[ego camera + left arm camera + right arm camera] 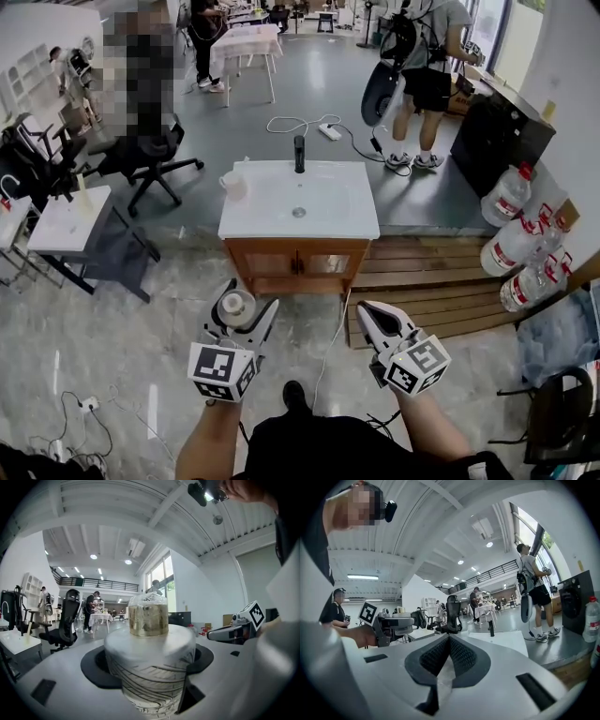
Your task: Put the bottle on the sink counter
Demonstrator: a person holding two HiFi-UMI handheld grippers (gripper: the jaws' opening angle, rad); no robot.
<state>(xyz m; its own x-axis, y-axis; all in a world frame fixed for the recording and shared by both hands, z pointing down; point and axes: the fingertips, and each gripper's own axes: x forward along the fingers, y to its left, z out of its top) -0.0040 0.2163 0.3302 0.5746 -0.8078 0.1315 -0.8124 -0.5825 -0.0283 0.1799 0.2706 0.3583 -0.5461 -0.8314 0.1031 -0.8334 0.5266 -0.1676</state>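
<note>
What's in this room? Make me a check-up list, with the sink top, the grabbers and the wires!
Surface: white sink counter, bare apart from a black faucet and a cup at its left edge.
Job's things: bottle, held, not yet on the counter.
Clutter: nothing seen.
Grippers: left gripper shut on the bottle; right gripper fingers together, empty.
Cables: power strip with cord on the floor behind the sink; more cords lower left.
Surroundings: office chair, water jugs, wooden pallet, a standing person.

Faucet [299,154] at sink counter [339,202] rear; cup [233,185] at its left edge; water jugs [511,247] right; chair [157,156] left.
</note>
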